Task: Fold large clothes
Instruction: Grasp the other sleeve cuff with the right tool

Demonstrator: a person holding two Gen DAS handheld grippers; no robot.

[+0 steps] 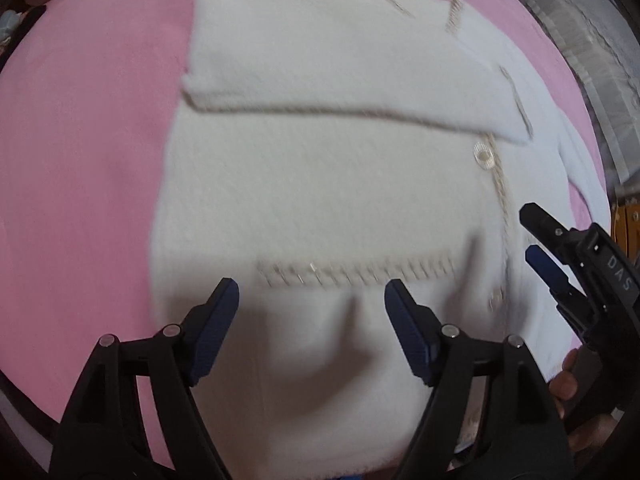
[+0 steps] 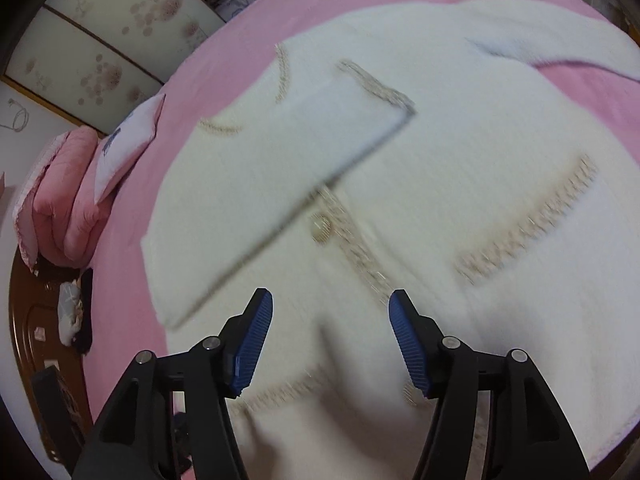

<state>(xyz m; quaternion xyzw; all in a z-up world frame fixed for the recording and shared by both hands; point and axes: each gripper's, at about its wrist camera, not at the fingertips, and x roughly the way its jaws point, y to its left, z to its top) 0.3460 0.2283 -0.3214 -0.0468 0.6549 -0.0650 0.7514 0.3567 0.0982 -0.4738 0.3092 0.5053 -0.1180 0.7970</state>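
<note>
On the pink bedspread (image 1: 80, 160) lies the white fluffy cardigan with beige trim (image 1: 320, 184), one sleeve folded across it. Left gripper (image 1: 312, 294) hangs above its hem, jaws apart, holding nothing.

From the right wrist, the right gripper (image 2: 331, 306) hangs over the cardigan (image 2: 460, 208) near the button strip, jaws apart, empty.
</note>
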